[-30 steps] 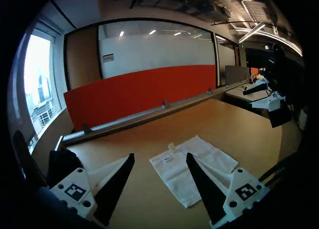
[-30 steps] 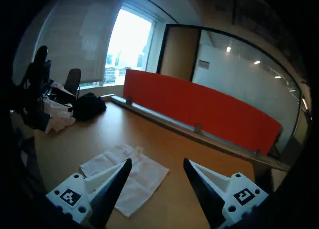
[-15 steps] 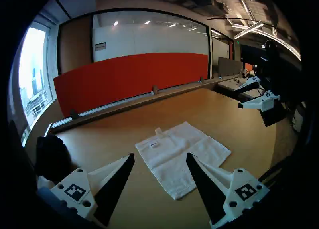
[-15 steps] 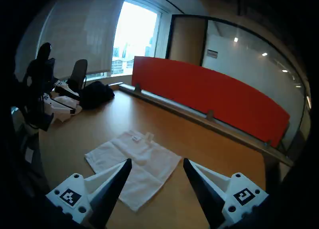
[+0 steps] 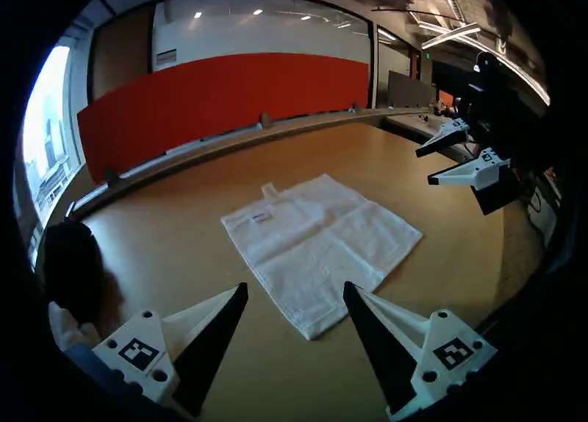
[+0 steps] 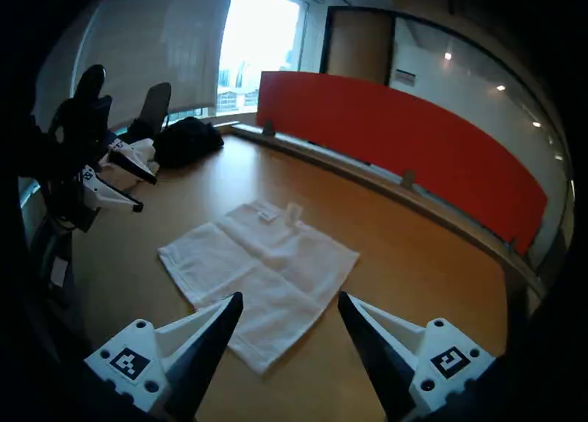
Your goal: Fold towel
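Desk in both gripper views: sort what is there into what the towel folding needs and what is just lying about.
For the job:
white towel, spread flat on the desk
left gripper, open
right gripper, open

Just lying about:
black bag at the window end of the desk
office chair
red divider panel

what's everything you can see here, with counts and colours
towel: one, white, spread flat mid-desk
desk: one, light wood, under the towel
divider panel: one, red, along the desk's far edge
bundle: one, black, maybe a bag, desk corner by the window
office chair: at least one, dark, beside the bundle
window: one, bright, behind the chair
left gripper: one, white with black fingers, open, near the towel
right gripper: one, same colours, open, near the towel
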